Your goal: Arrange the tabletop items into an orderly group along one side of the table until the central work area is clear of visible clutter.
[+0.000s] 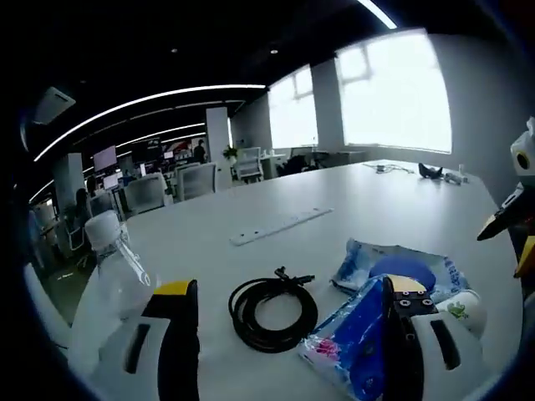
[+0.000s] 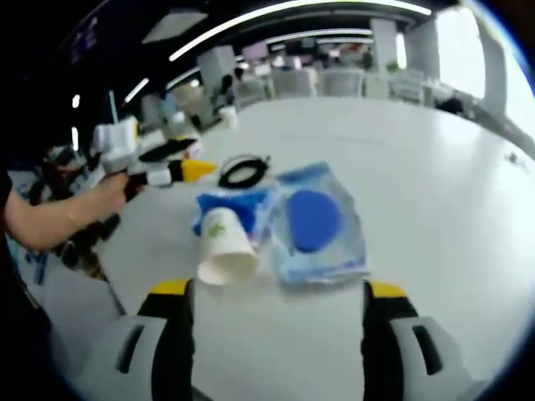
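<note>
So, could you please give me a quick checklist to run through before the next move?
1. Right gripper open, nothing between its jaws: ok.
2. Left gripper open: ok.
3. Paper cup lies tipped on its side: not ok.
4. Black cable coiled, clear of the jaws: ok.
5. Blue packets sit mid-table, ungrouped: not ok.
6. Water bottle capped: cannot tell.

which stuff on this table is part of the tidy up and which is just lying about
To tidy:
clear plastic water bottle
coiled black cable
white paper cup lying on its side
two blue plastic packets

Lying about:
flat white strip on the white table
small dark items at the far edge
office chairs
</note>
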A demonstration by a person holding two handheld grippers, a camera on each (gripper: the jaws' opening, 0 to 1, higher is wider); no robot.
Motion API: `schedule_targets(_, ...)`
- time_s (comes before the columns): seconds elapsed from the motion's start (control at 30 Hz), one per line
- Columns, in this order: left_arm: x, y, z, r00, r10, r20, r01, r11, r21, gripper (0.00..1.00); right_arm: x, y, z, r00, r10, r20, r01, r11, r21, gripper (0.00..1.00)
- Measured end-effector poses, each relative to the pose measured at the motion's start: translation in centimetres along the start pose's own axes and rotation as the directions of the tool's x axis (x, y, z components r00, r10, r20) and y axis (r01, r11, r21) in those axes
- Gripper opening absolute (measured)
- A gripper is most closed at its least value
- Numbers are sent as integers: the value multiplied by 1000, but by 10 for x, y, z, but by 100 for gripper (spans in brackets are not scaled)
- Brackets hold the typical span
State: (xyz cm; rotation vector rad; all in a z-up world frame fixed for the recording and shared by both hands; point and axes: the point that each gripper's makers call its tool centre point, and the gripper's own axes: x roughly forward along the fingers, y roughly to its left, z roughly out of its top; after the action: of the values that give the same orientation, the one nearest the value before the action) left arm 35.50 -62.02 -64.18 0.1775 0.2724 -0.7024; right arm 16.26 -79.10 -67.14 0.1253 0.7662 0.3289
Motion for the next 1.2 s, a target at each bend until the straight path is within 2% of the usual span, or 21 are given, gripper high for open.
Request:
schedule_targets(0.17, 10, -6, -1, 1000, -23, -8, 23, 1000, 5, 88, 1, -5, -3, 1000, -24, -4, 24, 999, 28, 77)
schedule_targets(0.4, 27, -27, -3, 992, -120, -26, 121, 992, 35, 78, 5, -14, -4, 998, -68, -9, 69, 995, 66, 74)
schedule_targets(0.5, 32, -36, -1, 987, -156, -26, 157, 987, 46, 75, 8, -14, -6, 997, -70, -12, 71, 991, 111, 73)
schedule_targets(0.6, 39, -40, -1, 984, -173, -39, 175, 983, 48, 75, 11, -16, -8, 997, -74, -2, 73, 986, 151, 70)
schedule_targets(0.77, 47, -49, 2, 978, -205, -39, 207, 976, 62, 73, 15, -17, -10, 997, -74, -1, 73, 981, 180, 69)
schedule_targets(0.83, 51, -51, 1, 976, -214, -44, 216, 974, 71, 73, 17, -19, -9, 996, -89, 5, 86, 979, 183, 65)
schedule_targets(1.07, 61, -57, -8, 968, -240, -78, 247, 964, 101, 67, 24, -29, -17, 987, -161, -12, 160, 965, 207, 58)
schedule_targets(1.2, 67, -61, -12, 963, -255, -84, 263, 959, 107, 63, 29, -32, -21, 983, -185, -14, 182, 944, 275, 53)
